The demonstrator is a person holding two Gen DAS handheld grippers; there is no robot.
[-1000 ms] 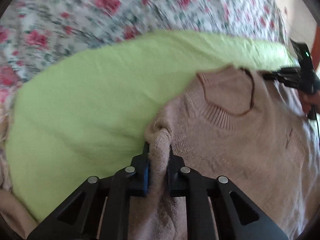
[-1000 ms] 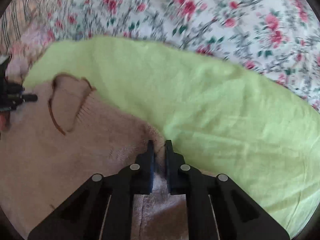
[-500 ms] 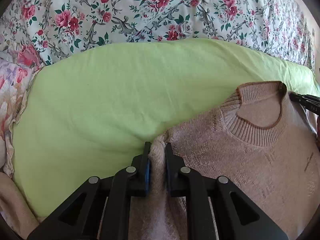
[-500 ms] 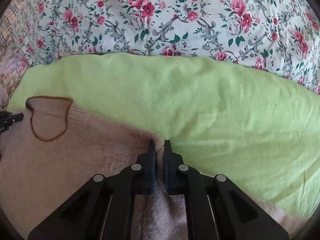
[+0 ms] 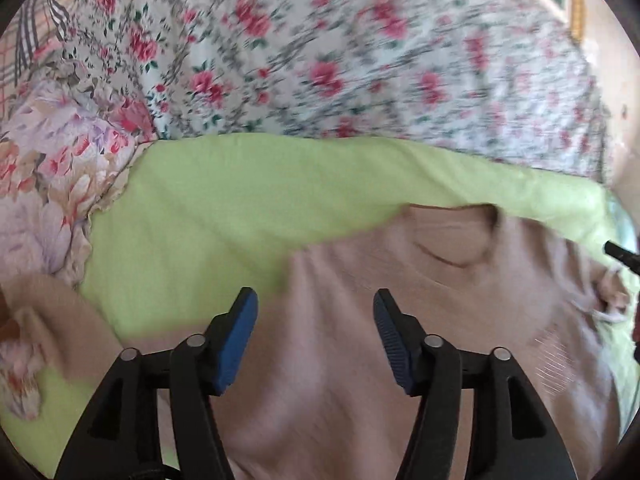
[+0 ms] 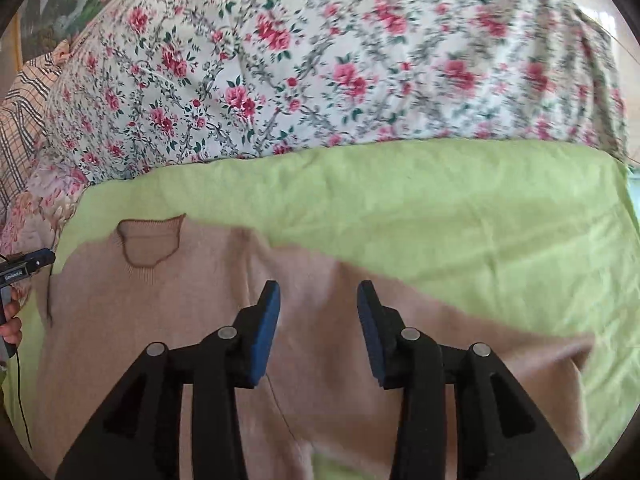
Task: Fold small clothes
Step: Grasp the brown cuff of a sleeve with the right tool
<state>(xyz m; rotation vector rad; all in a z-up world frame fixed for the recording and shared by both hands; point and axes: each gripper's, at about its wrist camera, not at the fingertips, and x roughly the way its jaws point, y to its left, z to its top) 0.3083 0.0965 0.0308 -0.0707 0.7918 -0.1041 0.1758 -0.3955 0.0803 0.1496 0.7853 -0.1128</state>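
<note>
On the lime-green sheet (image 6: 440,208) covering the floral bed (image 6: 280,60), we see a pink sweater (image 6: 168,320) lying flat, collar pointing away, beneath our left tongs (image 5: 316,328) and right tongs (image 6: 318,324), both spread wide and holding nothing.

The sweater (image 6: 168,320) lies flat on the sheet (image 6: 440,216), its neck opening (image 6: 150,246) toward the far left in the right wrist view. Behind the sheet lies the flowered quilt (image 6: 300,68). The right gripper (image 6: 318,300) hangs over the sweater; the left gripper (image 5: 316,312) over its left shoulder
</note>
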